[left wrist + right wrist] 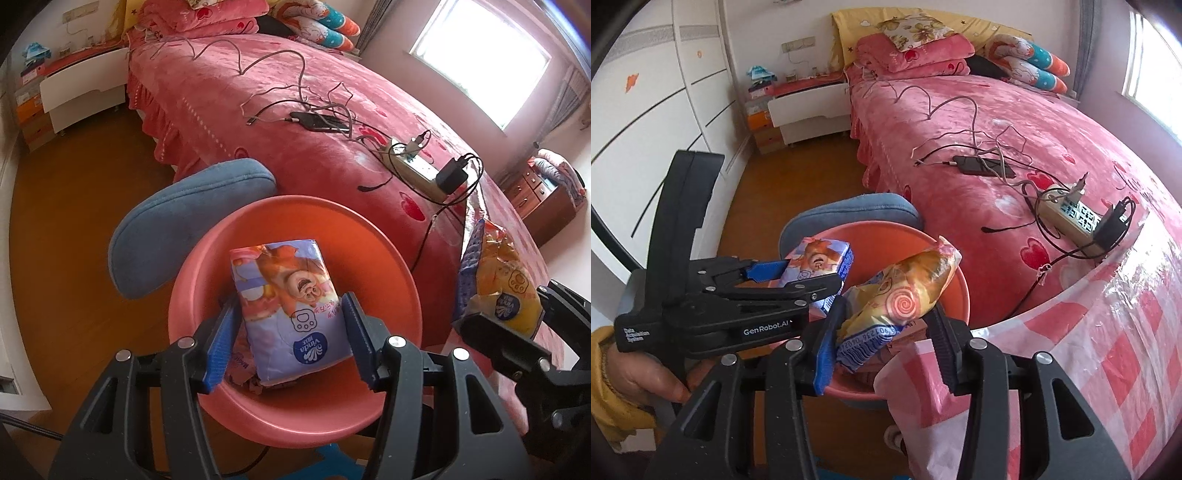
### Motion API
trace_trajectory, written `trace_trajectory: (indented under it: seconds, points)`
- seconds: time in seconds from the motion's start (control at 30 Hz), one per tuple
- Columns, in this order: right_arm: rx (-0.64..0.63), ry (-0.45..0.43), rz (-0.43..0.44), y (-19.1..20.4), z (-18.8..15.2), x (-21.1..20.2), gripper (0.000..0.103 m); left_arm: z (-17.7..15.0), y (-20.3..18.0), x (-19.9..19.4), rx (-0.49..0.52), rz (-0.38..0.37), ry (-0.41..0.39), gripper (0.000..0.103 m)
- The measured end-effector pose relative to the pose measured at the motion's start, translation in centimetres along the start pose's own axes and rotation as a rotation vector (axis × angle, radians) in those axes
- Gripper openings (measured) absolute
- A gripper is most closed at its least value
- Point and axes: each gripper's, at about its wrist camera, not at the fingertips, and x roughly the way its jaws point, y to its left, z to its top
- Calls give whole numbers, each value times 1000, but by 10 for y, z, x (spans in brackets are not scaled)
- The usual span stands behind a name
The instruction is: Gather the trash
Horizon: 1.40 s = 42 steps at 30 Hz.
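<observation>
In the left wrist view, the left gripper (290,336) is clenched on a purple Vinda tissue pack printed with a cartoon bear (290,310), its blue-padded fingers (221,350) pressing both long sides. The pack hangs over the round salmon-pink plastic basin (295,413), the landmark here, which already holds crumpled pink wrappers (243,376) at its bottom. Behind the basin stands a blue padded chair back (184,225). To the basin's right, the right gripper (517,328) carries a yellow crumpled tissue pack (506,284). Beyond the basin lies the pink bed cover (295,110) with a white power strip (413,168) and tangled cables (295,88).

In the right wrist view, the right gripper (882,332) grasps the yellow crumpled tissue pack (905,295) between its pads, above the basin (956,302) and near its right rim. The left gripper (798,273) holds the purple pack (820,262) over the basin's left side. A pink checked plastic sheet (1089,350) lies to the right of the basin.
</observation>
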Motion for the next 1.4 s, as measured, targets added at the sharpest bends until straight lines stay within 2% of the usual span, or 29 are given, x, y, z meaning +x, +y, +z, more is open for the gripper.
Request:
trace_trajectory:
  seconds: [0.27, 0.37, 0.43, 0.5, 0.7, 1.07, 1.4]
  points:
    - [-10, 12, -9, 1, -3, 10, 49, -4, -1, 5, 9, 9, 17, 57]
    - [-22, 9, -29, 1, -5, 12, 56, -6, -2, 7, 17, 30, 22, 59]
    - [-14, 11, -39, -1, -7, 14, 69, -6, -4, 9, 28, 50, 23, 69]
    - [8, 6, -48, -6, -9, 13, 78, -6, -6, 8, 35, 71, 21, 72]
    - [112, -19, -59, -29, -14, 2, 90, -5, -9, 7, 52, 110, 12, 79]
    - [297, -67, -99, -79, -35, -34, 92, -4, -41, -2, 159, 176, -41, 87]
    - [359, -112, -183, -105, -60, -67, 92, -9, -82, -17, 278, 202, -107, 92]
